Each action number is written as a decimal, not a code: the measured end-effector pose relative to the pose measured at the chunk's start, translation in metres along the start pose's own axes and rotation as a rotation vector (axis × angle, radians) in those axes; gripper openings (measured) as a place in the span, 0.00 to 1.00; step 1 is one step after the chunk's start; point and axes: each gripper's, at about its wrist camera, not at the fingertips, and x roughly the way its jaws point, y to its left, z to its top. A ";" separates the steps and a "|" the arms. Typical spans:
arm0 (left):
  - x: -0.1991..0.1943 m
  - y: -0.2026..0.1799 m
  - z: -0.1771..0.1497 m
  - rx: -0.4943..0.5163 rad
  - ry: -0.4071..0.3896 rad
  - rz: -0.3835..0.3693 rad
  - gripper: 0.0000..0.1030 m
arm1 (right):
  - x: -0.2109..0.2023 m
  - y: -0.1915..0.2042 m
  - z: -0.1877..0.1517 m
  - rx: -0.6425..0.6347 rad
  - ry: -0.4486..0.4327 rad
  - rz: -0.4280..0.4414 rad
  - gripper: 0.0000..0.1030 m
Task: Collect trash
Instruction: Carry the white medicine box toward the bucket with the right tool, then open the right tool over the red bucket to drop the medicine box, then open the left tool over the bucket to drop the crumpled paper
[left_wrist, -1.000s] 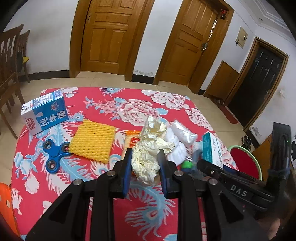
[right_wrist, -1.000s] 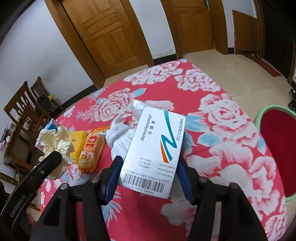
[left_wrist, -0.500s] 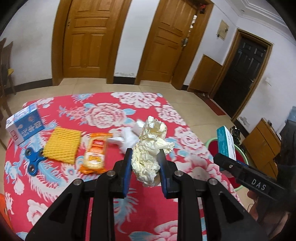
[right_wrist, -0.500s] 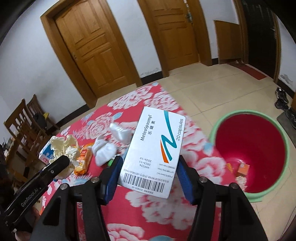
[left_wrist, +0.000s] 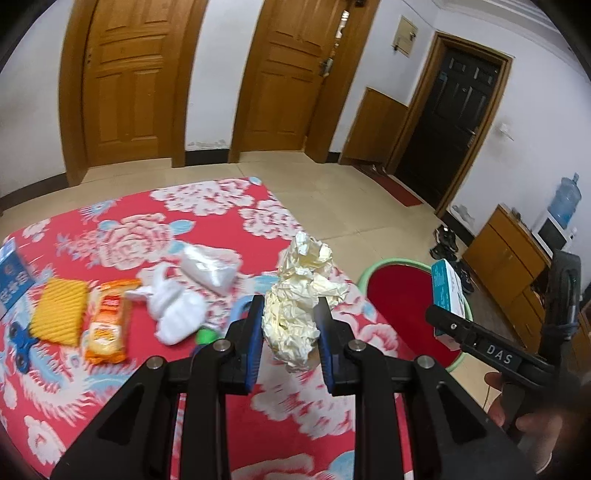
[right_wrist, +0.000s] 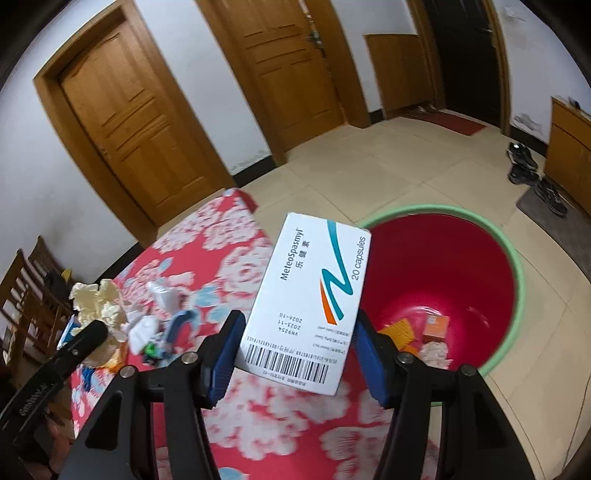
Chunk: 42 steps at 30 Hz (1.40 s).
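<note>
My left gripper (left_wrist: 290, 325) is shut on a crumpled cream paper ball (left_wrist: 301, 299) and holds it above the red floral tablecloth (left_wrist: 184, 387) near its right edge. My right gripper (right_wrist: 297, 341) is shut on a white medicine box (right_wrist: 310, 306) labelled "20 capsules", just left of the red bin with a green rim (right_wrist: 454, 266) on the floor. The box (left_wrist: 447, 291) and bin (left_wrist: 402, 295) also show in the left wrist view. The bin holds several small scraps (right_wrist: 436, 328).
On the cloth lie a white plastic bag (left_wrist: 208, 264), white tissue (left_wrist: 177, 314), an orange snack packet (left_wrist: 109, 325), a yellow foam net (left_wrist: 59, 314), a blue carton (left_wrist: 13, 275) and a green cap (left_wrist: 205, 336). Shoes (right_wrist: 524, 166) lie on the floor. Wooden chairs (right_wrist: 26, 295) stand left.
Both grippers have swung right with their loads. The red bin has come closer and larger in both views, and the table has slid left.
</note>
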 end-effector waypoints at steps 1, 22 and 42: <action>0.005 -0.005 0.001 0.007 0.007 -0.006 0.25 | 0.002 -0.007 0.000 0.010 0.003 -0.007 0.60; 0.092 -0.101 0.006 0.149 0.134 -0.089 0.25 | 0.036 -0.113 0.005 0.168 0.041 -0.070 0.60; 0.123 -0.145 -0.001 0.229 0.192 -0.149 0.41 | 0.021 -0.140 0.008 0.222 0.004 -0.068 0.67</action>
